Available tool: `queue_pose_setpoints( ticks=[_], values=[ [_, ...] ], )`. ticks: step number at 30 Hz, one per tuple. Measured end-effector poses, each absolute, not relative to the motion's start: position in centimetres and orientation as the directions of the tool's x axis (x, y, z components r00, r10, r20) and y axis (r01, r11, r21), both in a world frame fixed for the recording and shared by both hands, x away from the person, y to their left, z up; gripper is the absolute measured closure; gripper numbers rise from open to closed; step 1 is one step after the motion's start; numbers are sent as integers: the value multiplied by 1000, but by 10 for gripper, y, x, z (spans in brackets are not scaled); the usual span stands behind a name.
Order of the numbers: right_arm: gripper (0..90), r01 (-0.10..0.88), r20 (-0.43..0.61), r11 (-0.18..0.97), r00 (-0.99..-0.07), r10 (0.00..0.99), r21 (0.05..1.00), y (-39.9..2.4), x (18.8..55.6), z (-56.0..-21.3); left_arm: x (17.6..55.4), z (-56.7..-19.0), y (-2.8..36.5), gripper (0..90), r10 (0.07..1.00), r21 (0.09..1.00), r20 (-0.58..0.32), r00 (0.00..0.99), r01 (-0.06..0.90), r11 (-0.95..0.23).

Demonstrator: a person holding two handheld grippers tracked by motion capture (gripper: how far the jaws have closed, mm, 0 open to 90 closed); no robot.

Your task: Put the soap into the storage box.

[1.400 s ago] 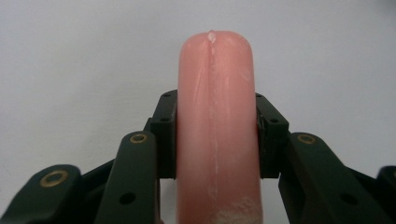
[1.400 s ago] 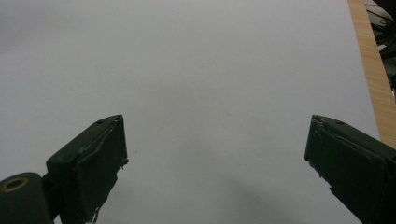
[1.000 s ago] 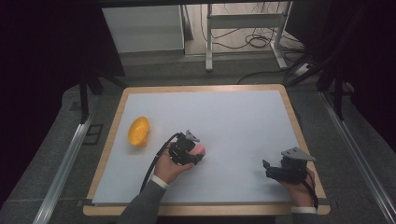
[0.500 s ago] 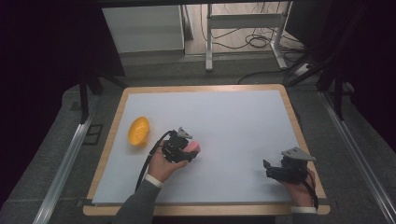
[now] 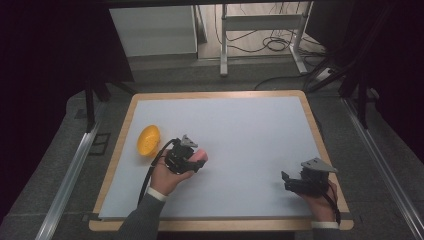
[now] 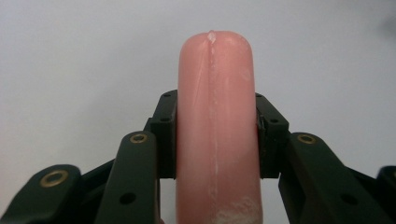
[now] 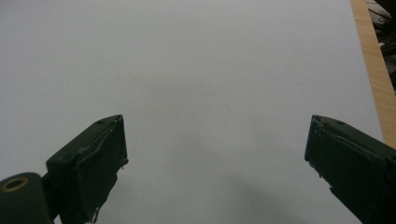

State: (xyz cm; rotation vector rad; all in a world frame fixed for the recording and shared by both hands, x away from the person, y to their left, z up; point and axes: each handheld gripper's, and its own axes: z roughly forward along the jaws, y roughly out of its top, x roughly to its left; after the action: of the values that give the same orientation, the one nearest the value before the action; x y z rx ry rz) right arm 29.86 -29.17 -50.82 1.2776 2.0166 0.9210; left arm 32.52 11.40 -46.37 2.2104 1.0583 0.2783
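My left gripper (image 5: 196, 159) is shut on a pink sausage-shaped object (image 5: 200, 156), held a little above the white mat. In the left gripper view the pink sausage (image 6: 216, 116) stands lengthwise between the two black pads, which press on its sides, and its rounded tip pokes out past them. An orange bowl (image 5: 148, 140) lies on the mat to the left of that gripper. My right gripper (image 5: 286, 181) rests near the mat's front right corner, pointing left. Its jaws (image 7: 215, 154) stand wide apart over bare white mat, with nothing between them.
The white mat (image 5: 235, 125) covers a wood-edged table (image 5: 220, 94). The wooden edge (image 7: 373, 65) runs along the right of the right gripper view. Metal rails (image 5: 70, 175) flank the table, and a white cabinet (image 5: 152, 30) and a desk frame with cables stand beyond it.
My left hand has carried the pink sausage leftward and slightly away from the front edge, closer to the orange bowl. The right hand has stayed put.
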Motion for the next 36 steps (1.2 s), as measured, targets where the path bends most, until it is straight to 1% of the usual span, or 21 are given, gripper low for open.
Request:
queue_pose_setpoints(
  ticks=[14, 36],
  values=[
    [53, 513, -106, 310, -389, 915, 801, -291, 298, -508, 326, -453, 139, 600, 787, 661, -86, 611, 626, -413],
    [53, 515, -113, 320, -392, 913, 795, -291, 299, -510, 326, -443, 163, 600, 818, 685, -85, 569, 630, -367]
  ],
)
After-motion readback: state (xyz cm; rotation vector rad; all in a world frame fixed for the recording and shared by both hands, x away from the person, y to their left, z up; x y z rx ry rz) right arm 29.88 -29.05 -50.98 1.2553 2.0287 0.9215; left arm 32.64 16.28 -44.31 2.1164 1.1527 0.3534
